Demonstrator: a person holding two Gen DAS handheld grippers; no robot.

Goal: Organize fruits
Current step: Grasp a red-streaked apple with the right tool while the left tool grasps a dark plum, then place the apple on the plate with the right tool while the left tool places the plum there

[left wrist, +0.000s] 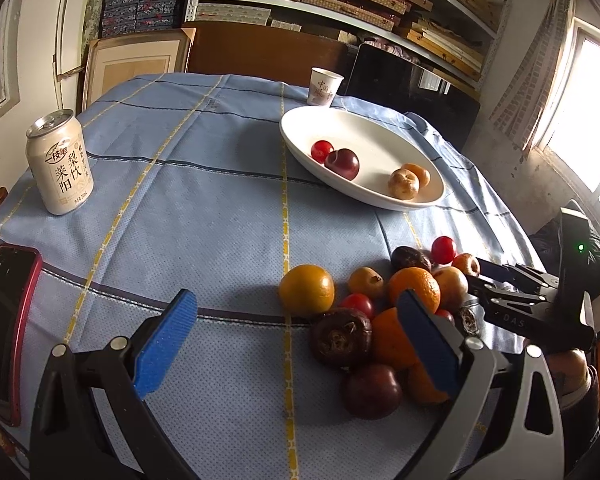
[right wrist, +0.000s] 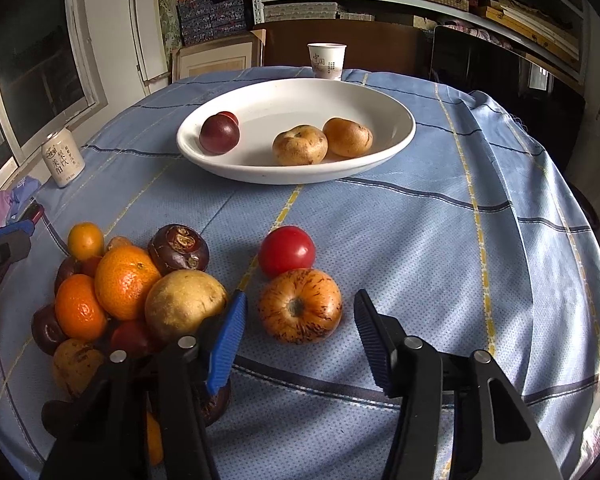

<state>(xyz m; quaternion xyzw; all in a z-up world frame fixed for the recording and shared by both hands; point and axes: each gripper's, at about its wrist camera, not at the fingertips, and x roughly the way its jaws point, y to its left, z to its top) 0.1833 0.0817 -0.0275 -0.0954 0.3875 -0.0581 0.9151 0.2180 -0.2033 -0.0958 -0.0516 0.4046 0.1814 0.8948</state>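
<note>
A white oval plate [left wrist: 364, 132] [right wrist: 284, 108] sits at the far side of the blue checked tablecloth. It holds a dark red plum [right wrist: 219, 134], a small red fruit [left wrist: 321, 150] and two tan fruits [right wrist: 300, 145]. Near me lies a heap of oranges [right wrist: 126, 282], dark fruits and tan fruits [left wrist: 380, 320]. Apart from the heap are a speckled orange fruit [right wrist: 300, 306] and a red tomato [right wrist: 286, 251]. My right gripper [right wrist: 300, 334] [left wrist: 474, 296] is open, and the speckled fruit lies just ahead between its fingers, untouched. My left gripper [left wrist: 296, 300] stands wide open above the cloth, its right finger over the heap.
A pale drink can [left wrist: 60, 164] [right wrist: 62, 156] stands at the left. A paper cup [left wrist: 324, 86] [right wrist: 327, 60] is behind the plate. A red-cased phone [left wrist: 8, 320] lies at the near left edge. Shelves and a dark chair back stand beyond the table.
</note>
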